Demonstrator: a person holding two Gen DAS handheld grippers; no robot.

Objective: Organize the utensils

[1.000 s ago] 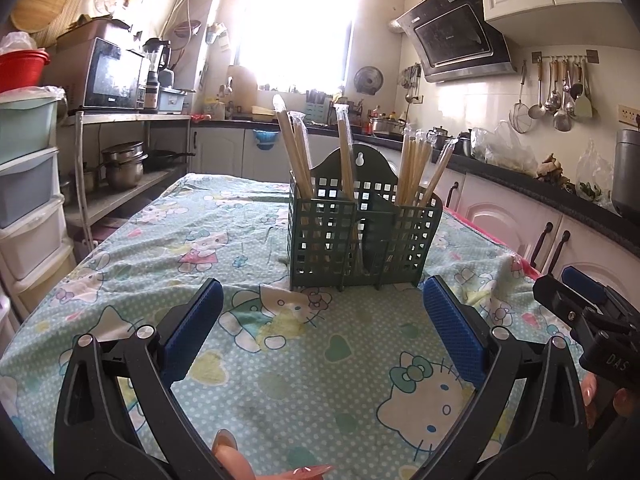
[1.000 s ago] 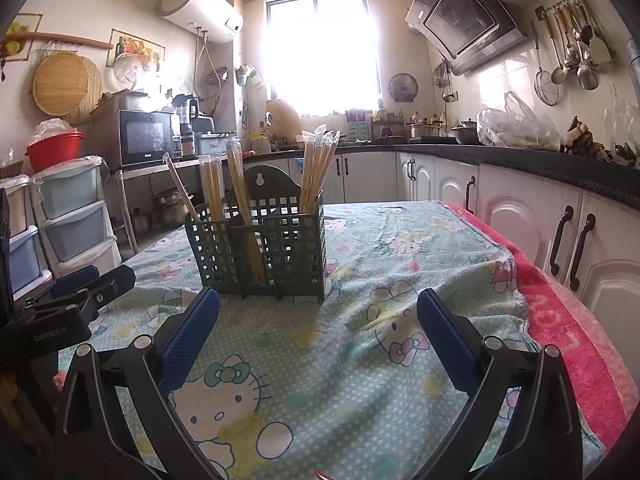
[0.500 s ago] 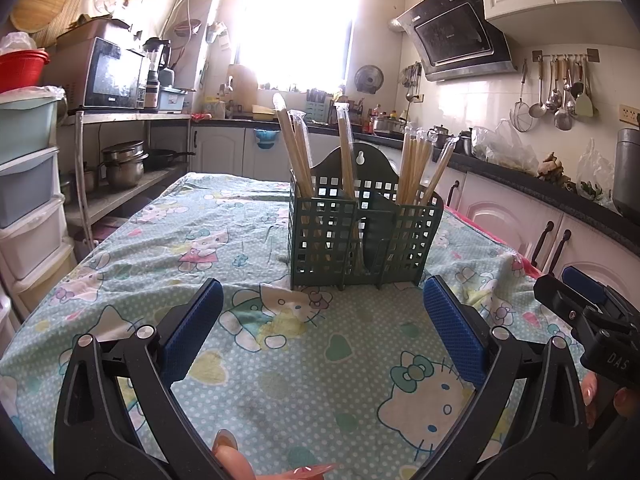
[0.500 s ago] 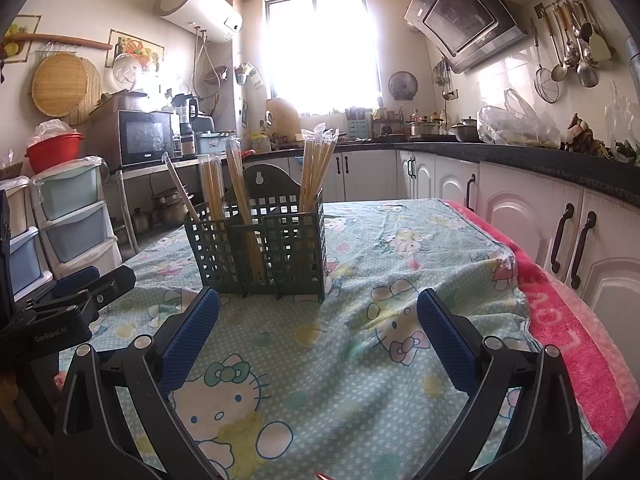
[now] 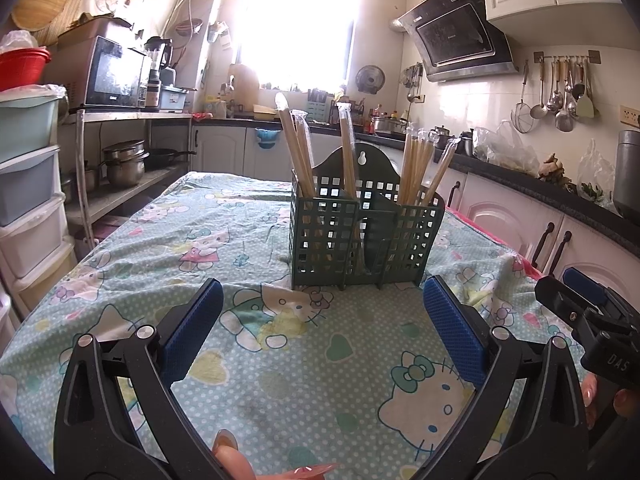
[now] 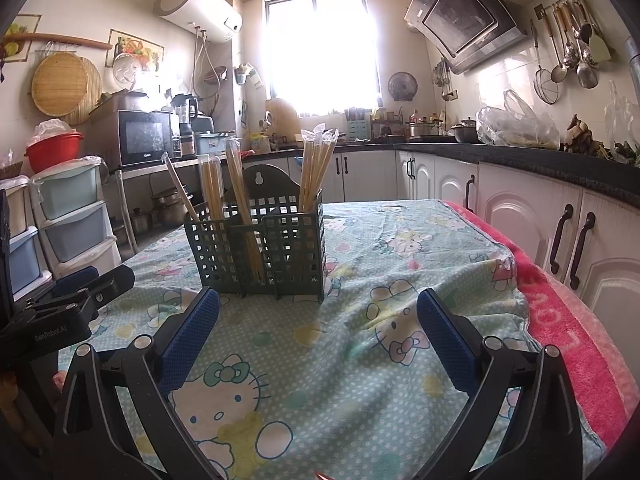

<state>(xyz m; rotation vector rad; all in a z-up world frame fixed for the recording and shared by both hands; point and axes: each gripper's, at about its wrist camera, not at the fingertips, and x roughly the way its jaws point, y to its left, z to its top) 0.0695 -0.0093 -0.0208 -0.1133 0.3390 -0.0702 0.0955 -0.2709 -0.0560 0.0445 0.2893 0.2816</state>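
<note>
Caddy (image 5: 366, 236): green, lattice-walled, three compartments, stood upright on the surface (image 5: 248, 240), ahead of both tongs and touched by neither. Wrapped chopsticks (image 5: 416, 168) are held upright or leaning in each compartment; seen from the left wrist, two bundles are at the left, one in the middle, several at the right.

Left tongs (image 5: 322, 326): spread wide apart, nothing held, blue pads (image 5: 192, 328) hovering low over the cloth, with the caddy seen centred just beyond the tips. Right tongs (image 6: 318, 330): likewise spread apart and holding nothing; the caddy is seen ahead and slightly left of centre. Each tool is glimpsed in the other's view, at the right edge of the left view and the left edge of the right view, well apart from the caddy.

Open room: bare cloth lies between tongs and caddy and on all sides of the caddy. The right edge of the surface is marked by a pink towel (image 6: 568, 320).

Surface: covered by a pale-green cartoon-cat cloth (image 6: 360, 360), rumpled near the right corner.

Room: kitchen; bright window (image 5: 300, 24); microwave (image 5: 114, 74) and drawers (image 5: 28, 184) at left; white cabinets (image 6: 560, 232), range hood (image 5: 460, 40) and hung ladles (image 5: 560, 88) at right.
</note>
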